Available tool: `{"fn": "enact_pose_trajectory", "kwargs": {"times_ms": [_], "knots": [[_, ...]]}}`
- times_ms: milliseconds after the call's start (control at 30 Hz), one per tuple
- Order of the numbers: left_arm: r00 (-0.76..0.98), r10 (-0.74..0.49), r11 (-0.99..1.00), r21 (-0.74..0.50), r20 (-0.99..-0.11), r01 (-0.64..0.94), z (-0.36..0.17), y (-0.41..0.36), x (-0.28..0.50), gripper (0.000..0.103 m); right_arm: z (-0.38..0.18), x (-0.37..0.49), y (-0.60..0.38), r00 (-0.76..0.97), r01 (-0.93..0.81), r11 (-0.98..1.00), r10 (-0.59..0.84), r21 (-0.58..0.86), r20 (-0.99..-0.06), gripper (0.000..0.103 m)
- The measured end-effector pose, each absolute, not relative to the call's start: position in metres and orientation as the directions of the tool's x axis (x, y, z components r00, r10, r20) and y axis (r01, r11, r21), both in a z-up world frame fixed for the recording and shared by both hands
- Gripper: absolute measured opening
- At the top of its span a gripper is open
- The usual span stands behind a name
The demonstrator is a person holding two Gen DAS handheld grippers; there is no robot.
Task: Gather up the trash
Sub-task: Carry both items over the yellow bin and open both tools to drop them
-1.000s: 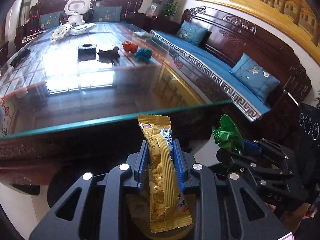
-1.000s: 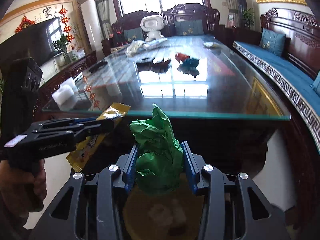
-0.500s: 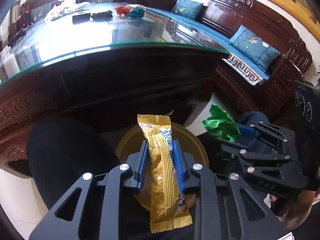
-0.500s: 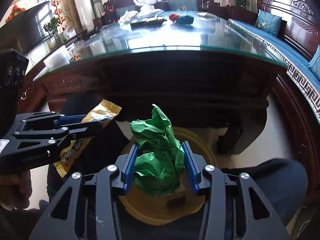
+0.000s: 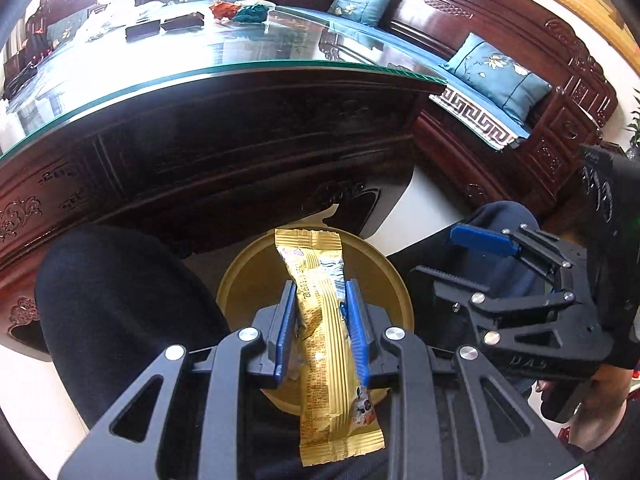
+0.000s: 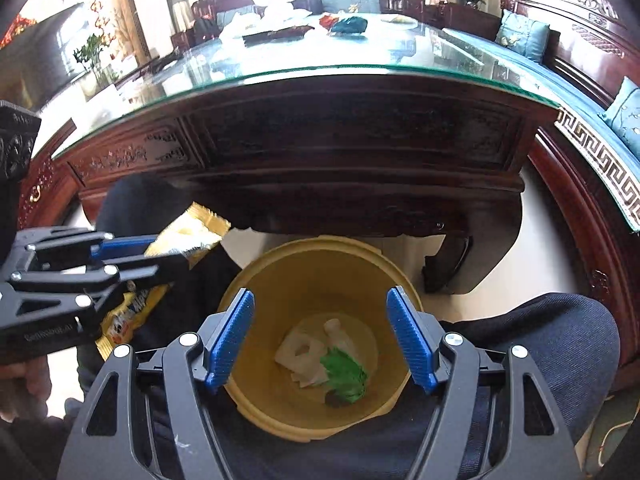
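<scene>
My left gripper (image 5: 318,292) is shut on a gold snack wrapper (image 5: 324,344) and holds it over the yellow bin (image 5: 240,280) between the person's knees. My right gripper (image 6: 320,304) is open and empty above the same bin (image 6: 280,276). A crumpled green paper ball (image 6: 344,374) lies at the bottom of the bin beside white scraps (image 6: 304,354). The left gripper with the wrapper (image 6: 188,236) shows at the left of the right wrist view. The right gripper (image 5: 480,256) shows at the right of the left wrist view.
A dark carved wooden table with a glass top (image 6: 320,72) stands just beyond the bin, with red and teal paper balls (image 6: 344,24) and other items far back. A wooden sofa with blue cushions (image 5: 496,76) runs along the right. The person's dark-trousered knees (image 5: 112,300) flank the bin.
Both grippers moved down from table height to over the bin. My right gripper opened and the green paper ball fell into the bin. The left still holds the wrapper.
</scene>
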State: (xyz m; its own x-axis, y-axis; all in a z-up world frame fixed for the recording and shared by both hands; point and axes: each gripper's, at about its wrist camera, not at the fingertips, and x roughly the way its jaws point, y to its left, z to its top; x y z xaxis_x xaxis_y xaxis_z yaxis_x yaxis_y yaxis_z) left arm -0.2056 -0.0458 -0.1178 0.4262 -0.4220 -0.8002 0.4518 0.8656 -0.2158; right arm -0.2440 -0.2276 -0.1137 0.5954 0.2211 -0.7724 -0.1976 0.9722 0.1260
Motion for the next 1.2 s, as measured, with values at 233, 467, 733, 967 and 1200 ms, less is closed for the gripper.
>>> {"fn": "enact_pose_trajectory", "kwargs": {"times_ms": [233, 467, 733, 967, 1200], "knots": [[0.370, -0.416, 0.853, -0.215, -0.831, 0.475, -0.137, -0.061, -0.198, 0.026, -0.106, -0.238, -0.240, 0.621, -0.172, 0.976, 0.215, 0.137, -0.754, 0.067], [0.360, -0.418, 0.838, -0.202, -0.834, 0.506, -0.137, -0.070, -0.199, 0.026, -0.098, -0.237, -0.256, 0.653, -0.139, 0.979, 0.203, 0.148, -0.730, 0.067], [0.368, -0.418, 0.828, -0.181, -0.831, 0.531, -0.132, -0.077, -0.208, 0.054, -0.097, -0.241, -0.261, 0.661, -0.127, 0.980, 0.200, 0.155, -0.723, 0.067], [0.399, -0.406, 0.844, -0.170, -0.822, 0.509, -0.125, -0.071, -0.208, 0.054, -0.094, -0.244, -0.259, 0.668, -0.140, 0.978, 0.209, 0.155, -0.715, 0.067], [0.412, -0.407, 0.849, -0.172, -0.815, 0.499, -0.121, -0.069, -0.208, 0.054, -0.093, -0.242, -0.256, 0.667, -0.152, 0.976, 0.219, 0.157, -0.712, 0.067]]}}
